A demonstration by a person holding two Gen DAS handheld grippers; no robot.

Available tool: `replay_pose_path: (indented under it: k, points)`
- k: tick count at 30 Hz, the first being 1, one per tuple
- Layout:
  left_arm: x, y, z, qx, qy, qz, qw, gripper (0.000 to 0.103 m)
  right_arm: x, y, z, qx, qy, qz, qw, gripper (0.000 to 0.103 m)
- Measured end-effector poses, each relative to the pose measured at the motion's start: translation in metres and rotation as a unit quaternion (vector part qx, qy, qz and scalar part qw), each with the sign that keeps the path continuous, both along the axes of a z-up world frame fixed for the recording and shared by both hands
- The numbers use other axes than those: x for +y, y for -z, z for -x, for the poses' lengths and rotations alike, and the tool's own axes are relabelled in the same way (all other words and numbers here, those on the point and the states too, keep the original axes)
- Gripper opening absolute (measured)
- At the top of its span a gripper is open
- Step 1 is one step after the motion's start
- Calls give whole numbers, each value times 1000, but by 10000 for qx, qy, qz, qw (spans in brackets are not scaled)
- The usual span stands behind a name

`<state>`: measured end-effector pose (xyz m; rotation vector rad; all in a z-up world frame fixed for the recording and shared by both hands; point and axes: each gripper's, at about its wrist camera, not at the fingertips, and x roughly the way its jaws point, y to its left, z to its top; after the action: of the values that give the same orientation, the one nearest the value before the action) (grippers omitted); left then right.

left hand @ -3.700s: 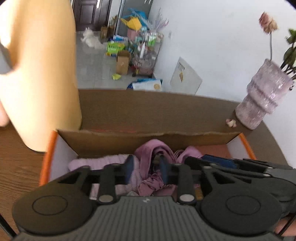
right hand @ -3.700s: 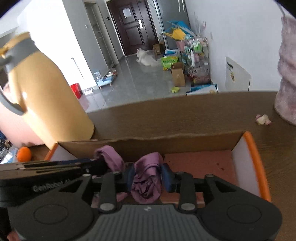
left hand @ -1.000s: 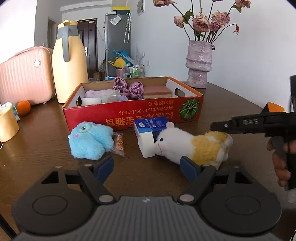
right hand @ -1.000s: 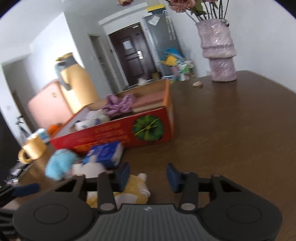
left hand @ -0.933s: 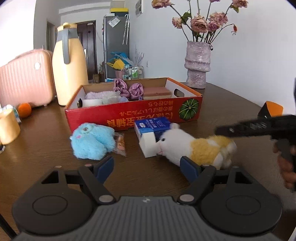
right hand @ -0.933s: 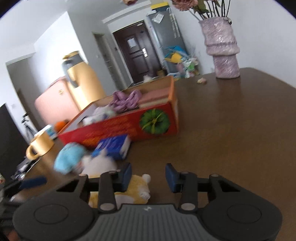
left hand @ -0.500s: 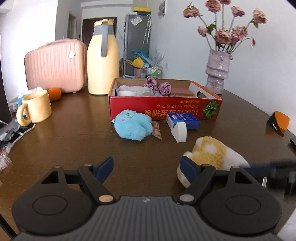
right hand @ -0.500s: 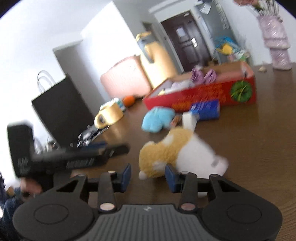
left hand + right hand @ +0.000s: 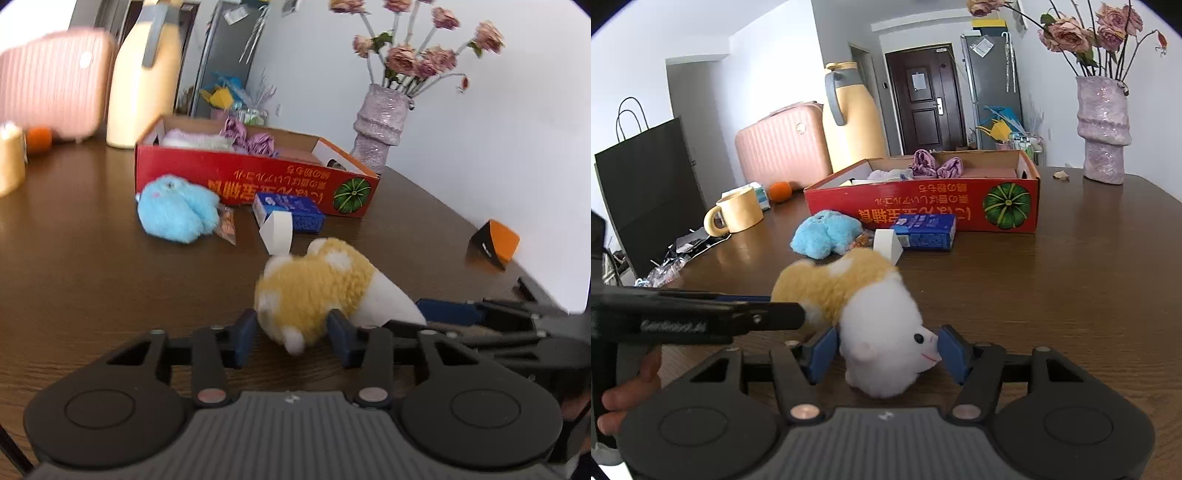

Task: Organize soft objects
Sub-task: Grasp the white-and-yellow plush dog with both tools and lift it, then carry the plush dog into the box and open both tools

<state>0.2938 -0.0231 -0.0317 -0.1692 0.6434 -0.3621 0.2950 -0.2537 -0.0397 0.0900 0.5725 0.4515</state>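
Observation:
A yellow-and-white plush hamster (image 9: 314, 288) (image 9: 871, 302) hangs just above the brown table between both grippers. My left gripper (image 9: 293, 338) is closing, and its pads press the yellow rear end; in the right wrist view it (image 9: 768, 314) reaches in from the left. My right gripper (image 9: 886, 350) is opening around the white head, its left pad a little clear of the fur. A red cardboard box (image 9: 923, 206) (image 9: 258, 177) behind holds purple cloths (image 9: 258, 142). A blue plush (image 9: 823, 232) and a blue tissue pack (image 9: 923, 225) lie before it.
A purple vase (image 9: 1102, 122) with dried roses stands at the far right. A yellow jug (image 9: 853, 122), pink suitcase (image 9: 779, 144), orange (image 9: 780, 191) and yellow mug (image 9: 738, 210) sit to the left, by a black bag (image 9: 646, 184). An orange-and-black block (image 9: 493, 249) lies at the right edge.
The right gripper took the hamster away from the box toward the near side. The left jaws have narrowed onto its yellow rear, and the right jaws have widened.

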Motion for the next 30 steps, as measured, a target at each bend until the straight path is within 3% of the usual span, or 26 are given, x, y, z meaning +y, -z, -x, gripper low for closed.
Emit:
replay_pose_path:
  k: [5, 9, 11, 12, 13, 14, 15, 19, 22, 25, 30]
  points:
    - [13, 6, -11, 188, -241, 204, 9993, 33, 2, -2, -5, -53, -110, 5, 9999, 68]
    - [20, 1, -17, 49, -321, 261, 9991, 53, 8, -4, -14, -54, -237, -44, 9997, 69]
    - [22, -1, -25, 36, -333, 315, 9989, 53, 13, -1, -18, -1, -283, -12, 9996, 68]
    - [22, -2, -29, 16, -319, 351, 9989, 52, 16, 0, -20, 30, -282, 34, 9996, 67]
    - [21, -2, -33, -5, -267, 386, 9989, 49, 18, 2, -22, 79, -282, 58, 9996, 57]
    - [20, -2, -38, 6, -151, 439, 9989, 44, 19, 3, -25, 160, -282, 55, 9995, 54]
    - [19, -2, -41, 20, -63, 497, 9987, 35, 19, 3, -26, 206, -263, 27, 9994, 53]
    - [12, -2, -47, 34, 64, 512, 9987, 29, 17, -5, -19, 35, -134, 136, 9998, 49]
    - [8, -14, -52, 13, 159, 615, 9980, 29, 10, -18, -14, -167, -8, 90, 9998, 49]
    - [1, -40, -64, -347, 337, 676, 9965, 29, 3, -37, -16, -520, 143, 83, 9985, 48]
    - [-14, -81, -130, -513, 468, 756, 9947, 29, -8, -74, -64, -1015, 395, 186, 9939, 48]
